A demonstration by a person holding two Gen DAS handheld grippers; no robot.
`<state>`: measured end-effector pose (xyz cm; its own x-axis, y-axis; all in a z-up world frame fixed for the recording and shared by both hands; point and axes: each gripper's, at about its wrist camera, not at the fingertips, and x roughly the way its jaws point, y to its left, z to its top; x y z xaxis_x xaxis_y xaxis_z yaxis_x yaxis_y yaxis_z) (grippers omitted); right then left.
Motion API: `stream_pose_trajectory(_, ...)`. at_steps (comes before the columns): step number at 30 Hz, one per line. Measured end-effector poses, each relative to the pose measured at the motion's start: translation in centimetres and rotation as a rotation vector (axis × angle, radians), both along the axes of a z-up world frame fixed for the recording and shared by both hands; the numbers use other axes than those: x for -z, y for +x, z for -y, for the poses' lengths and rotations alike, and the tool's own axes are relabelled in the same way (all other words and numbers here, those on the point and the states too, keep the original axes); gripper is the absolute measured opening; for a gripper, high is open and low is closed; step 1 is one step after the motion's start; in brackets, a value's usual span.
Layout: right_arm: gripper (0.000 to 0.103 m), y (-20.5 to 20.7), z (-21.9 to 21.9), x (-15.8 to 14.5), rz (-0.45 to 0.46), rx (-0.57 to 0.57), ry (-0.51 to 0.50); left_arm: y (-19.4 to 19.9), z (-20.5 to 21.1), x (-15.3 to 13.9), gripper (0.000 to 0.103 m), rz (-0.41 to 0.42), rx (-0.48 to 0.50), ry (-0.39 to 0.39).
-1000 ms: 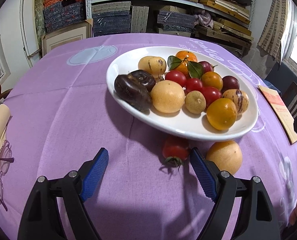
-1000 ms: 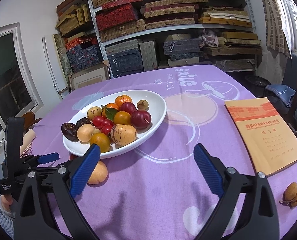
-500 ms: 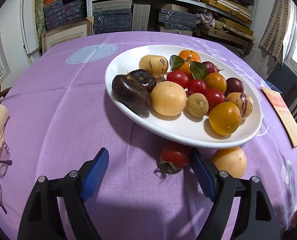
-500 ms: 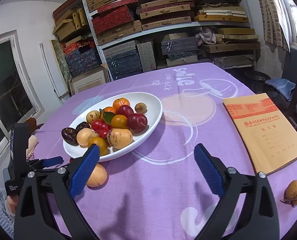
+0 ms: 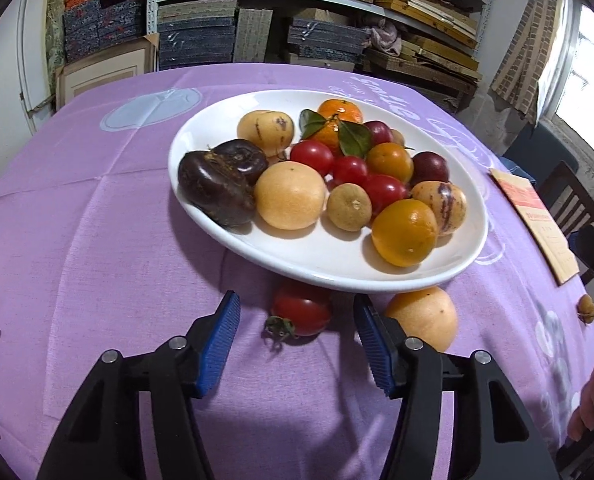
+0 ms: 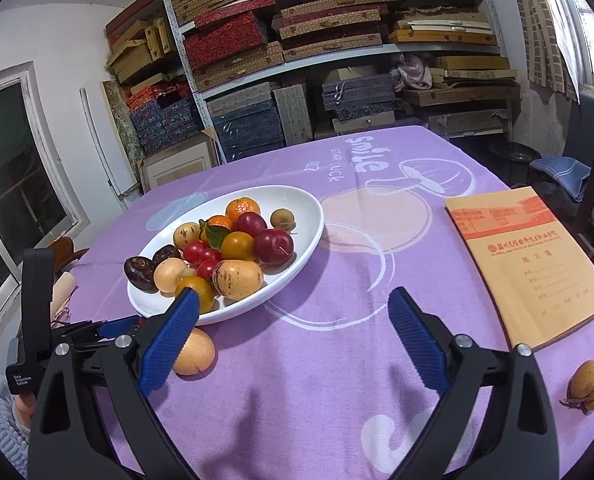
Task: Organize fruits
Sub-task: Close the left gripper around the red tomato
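Small red tomato with a green stalk point(image 5: 303, 310) lies on the purple-clothed bench point(image 5: 97, 240), just in front of the near rim of the white oval plate point(image 5: 225, 236), partly under its overhang. It sits between the blue ribbed pads of the left hand-held gripper point(image 5: 297, 344); jaws have just been closing in, gaps show on both sides of the tomato, pads not touching it yet. Round pale-orange fruit point(image 5: 427, 316) lies on the cloth just right of the tomato, beside the right finger, near the plate rim.

Plate holds a heap of fruit: dark brown wrinkled fruits at left, pale-orange round one, red tomatoes, oranges with green leaves, dark red plums, yellow striped melon-pears.

Right hand-held gripper point(image 6: 293, 334) hangs over bare cloth right of the plate, jaws spread wide, nothing between them. Orange-yellow paper notebook point(image 6: 537, 272) lies flat at the bench's right side. Two small brownish fruits on a twig point(image 6: 589, 386) lie near the right edge, below the notebook.
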<state>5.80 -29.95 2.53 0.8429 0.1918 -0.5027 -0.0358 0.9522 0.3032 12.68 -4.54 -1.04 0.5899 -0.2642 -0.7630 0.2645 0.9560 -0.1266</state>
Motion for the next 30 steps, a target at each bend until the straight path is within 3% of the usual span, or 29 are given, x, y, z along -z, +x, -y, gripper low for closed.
stream_pose_trajectory(3,0.093,0.02,-0.01,-0.01,0.001,0.001,-0.001,-0.39,0.39,-0.09,0.058,0.015,0.02,0.001)
stream_pose_trajectory(12,0.093,0.03,0.08,-0.08,0.002,0.001,-0.001,-0.01,0.09,0.12,0.032,0.0,0.008,-0.017)
stream_pose_trajectory(30,0.093,0.24,0.58,0.0,-0.004,0.005,0.005,-0.45,0.07,-0.28,0.029,0.007,0.029,0.015)
